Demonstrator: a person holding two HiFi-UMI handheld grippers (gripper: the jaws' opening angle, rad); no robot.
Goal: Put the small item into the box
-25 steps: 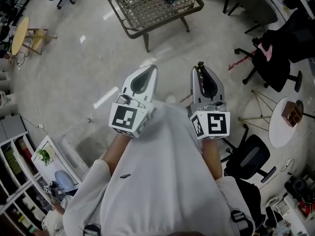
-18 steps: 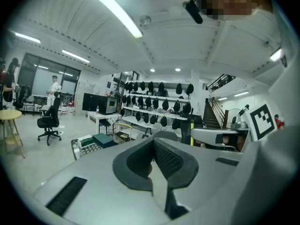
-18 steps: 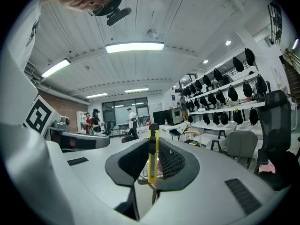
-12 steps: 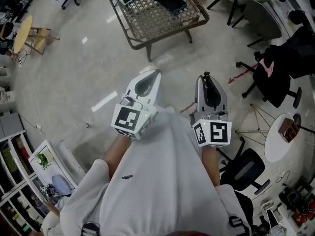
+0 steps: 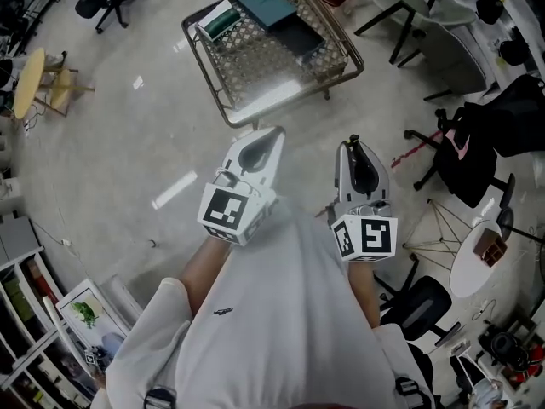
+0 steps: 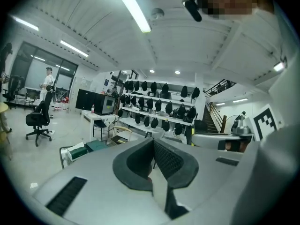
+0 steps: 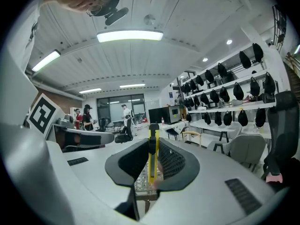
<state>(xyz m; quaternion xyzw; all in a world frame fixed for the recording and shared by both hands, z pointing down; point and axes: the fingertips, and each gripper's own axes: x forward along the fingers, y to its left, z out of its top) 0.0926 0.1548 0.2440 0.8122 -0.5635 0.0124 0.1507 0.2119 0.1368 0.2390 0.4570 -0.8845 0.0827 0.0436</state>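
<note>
Right gripper view: right gripper (image 7: 153, 146) clamped on a yellow knife (image 7: 152, 162), which stands upright between the pads with its top end poking above the jaws. Knife not visible from the head view.

Left gripper view: left gripper (image 6: 153, 146) with jaws together, nothing between them.

Head view: both grippers held side by side in front of the person's white shirt (image 5: 281, 313), noses pointing forward and off the floor. Right gripper well apart from any box.

Ahead, across bare floor, a mesh table (image 5: 255, 62). On its far half lie a teal box (image 5: 266, 5), a black box (image 5: 298, 34) just beside it, and a white-green box (image 5: 217, 20) at the left corner. Which one is the target I cannot tell. Black chair (image 5: 468, 147) off to the right.
</note>
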